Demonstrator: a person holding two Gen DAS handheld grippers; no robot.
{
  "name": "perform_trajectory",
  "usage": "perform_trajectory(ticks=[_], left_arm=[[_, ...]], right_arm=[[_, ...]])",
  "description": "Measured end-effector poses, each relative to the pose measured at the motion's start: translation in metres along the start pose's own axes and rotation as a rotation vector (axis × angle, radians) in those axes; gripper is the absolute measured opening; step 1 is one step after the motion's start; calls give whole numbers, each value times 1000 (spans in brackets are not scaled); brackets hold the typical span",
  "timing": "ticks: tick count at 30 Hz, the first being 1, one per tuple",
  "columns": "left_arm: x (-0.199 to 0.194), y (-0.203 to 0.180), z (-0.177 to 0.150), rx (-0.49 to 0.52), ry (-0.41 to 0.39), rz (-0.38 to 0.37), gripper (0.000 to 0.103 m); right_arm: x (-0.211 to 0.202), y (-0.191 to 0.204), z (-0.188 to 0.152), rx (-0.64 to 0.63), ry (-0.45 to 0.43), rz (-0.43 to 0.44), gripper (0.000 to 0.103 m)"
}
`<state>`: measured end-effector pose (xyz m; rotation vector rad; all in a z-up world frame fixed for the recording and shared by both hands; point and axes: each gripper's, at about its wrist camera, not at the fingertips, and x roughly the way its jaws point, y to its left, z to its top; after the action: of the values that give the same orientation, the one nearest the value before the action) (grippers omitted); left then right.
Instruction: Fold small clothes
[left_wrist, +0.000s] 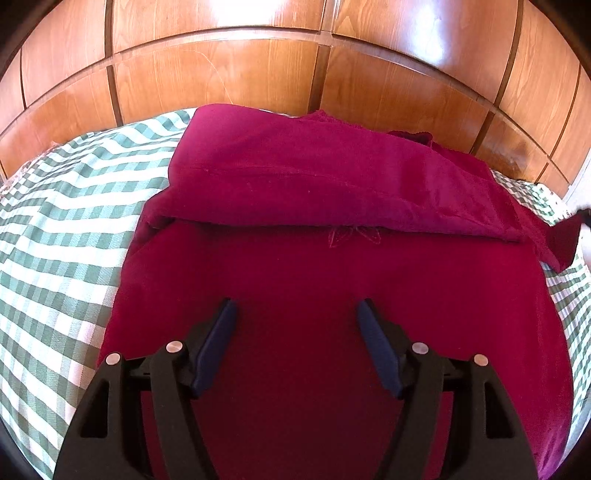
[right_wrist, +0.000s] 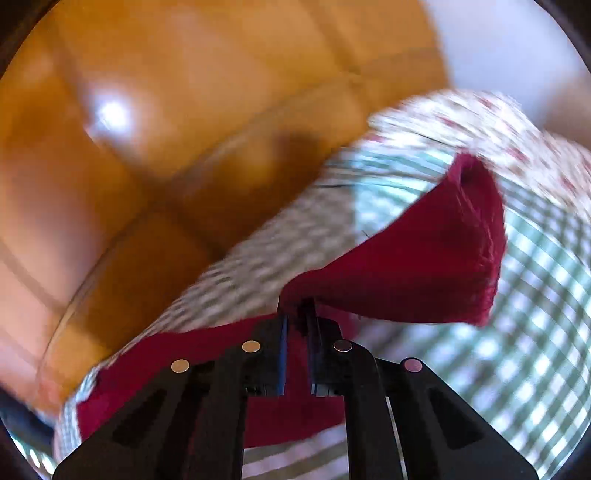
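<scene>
A dark red garment lies on the green-and-white checked bedcover, with its far part folded toward me in a thick band. My left gripper is open and empty, hovering just above the near half of the garment. In the blurred right wrist view, my right gripper is shut on a part of the red garment, which lifts off the bedcover and fans out ahead to the right. That lifted end also shows at the right edge of the left wrist view.
A wooden panelled headboard stands right behind the bed and fills the upper left of the right wrist view. A floral-print cloth lies at the far right edge of the bed.
</scene>
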<state>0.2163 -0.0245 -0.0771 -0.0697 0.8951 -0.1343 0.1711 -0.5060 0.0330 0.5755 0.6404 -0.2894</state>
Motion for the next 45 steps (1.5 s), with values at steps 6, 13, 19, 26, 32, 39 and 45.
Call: perform_trajectory(ticks=[6, 13, 19, 26, 32, 39, 45], left_arm=[[-7, 8, 0, -31, -6, -33, 69], [-19, 27, 3, -110, -3, -97, 67], [-28, 50, 14, -171, -16, -166, 67], [-24, 66, 42, -234, -22, -214, 67], [2, 59, 78, -213, 12, -231, 67], [15, 39, 95, -175, 10, -221, 10], [-12, 60, 100, -190, -105, -169, 9]], right_arm=[[11, 143, -43, -263, 61, 220, 7], [48, 264, -147, -530, 252, 376, 7], [41, 272, -197, -572, 311, 420, 60], [24, 219, -199, -504, 329, 371, 60], [11, 158, -175, -402, 288, 282, 60], [13, 134, -133, -314, 181, 220, 60], [40, 141, -107, -314, 151, 199, 60]])
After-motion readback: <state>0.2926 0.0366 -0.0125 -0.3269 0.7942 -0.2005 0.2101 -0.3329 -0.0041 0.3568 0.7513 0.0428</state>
